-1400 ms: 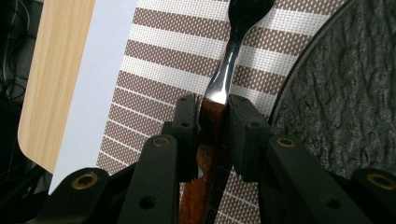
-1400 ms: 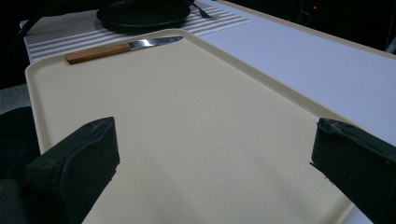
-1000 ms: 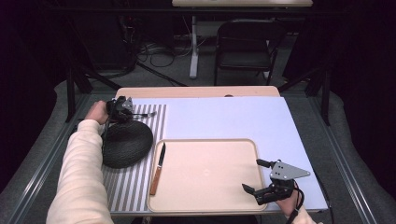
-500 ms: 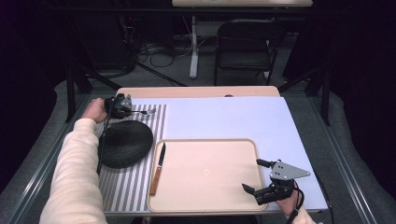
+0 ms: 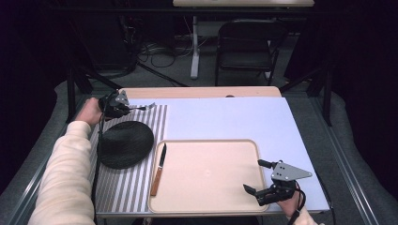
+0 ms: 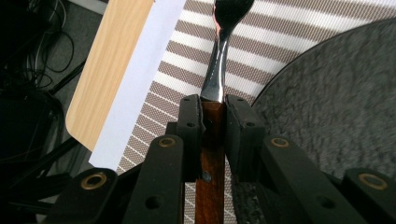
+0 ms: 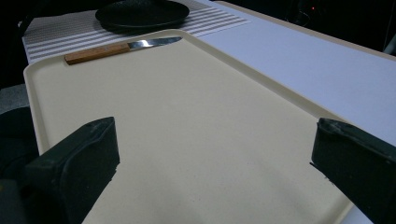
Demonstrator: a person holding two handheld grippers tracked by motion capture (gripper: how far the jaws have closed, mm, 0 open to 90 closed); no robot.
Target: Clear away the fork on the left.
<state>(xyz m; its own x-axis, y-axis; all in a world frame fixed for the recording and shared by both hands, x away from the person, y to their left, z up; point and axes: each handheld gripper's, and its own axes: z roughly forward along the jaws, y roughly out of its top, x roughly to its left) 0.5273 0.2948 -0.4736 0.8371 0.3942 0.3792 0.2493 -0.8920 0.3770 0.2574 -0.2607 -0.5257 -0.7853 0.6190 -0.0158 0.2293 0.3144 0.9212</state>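
The counter (image 5: 225, 117) carries a pale sheet over most of its top, with bare wood showing along the far edge. A striped placemat (image 5: 126, 187) lies along its left side, and a large beige tray (image 5: 206, 178) sits at the near middle, its left rim overlapping the mat's edge. A round black plate (image 5: 126, 144) rests on the placemat, just left of the tray's far corner. A wooden-handled knife (image 5: 159, 169) lies along the tray's left rim, blade pointing away from the person; in the right gripper view the knife (image 7: 119, 48) lies on the far rim with the plate (image 7: 142, 13) beyond it.

The left hand-held gripper (image 5: 123, 107) is at the far left of the mat, just beyond the plate, held by a hand from a pale sleeve (image 5: 65, 178). In the left gripper view its jaws are closed narrowly on the dark wooden handle of a piece of cutlery (image 6: 215, 84), whose shiny metal neck runs forward over the stripes beside the plate's edge (image 6: 336, 102); whether the head is a fork or a spoon is unclear.

The right hand-held gripper (image 5: 256, 177) hovers at the tray's near right corner, jaws spread wide with nothing between them, over the bare tray floor (image 7: 196, 135).
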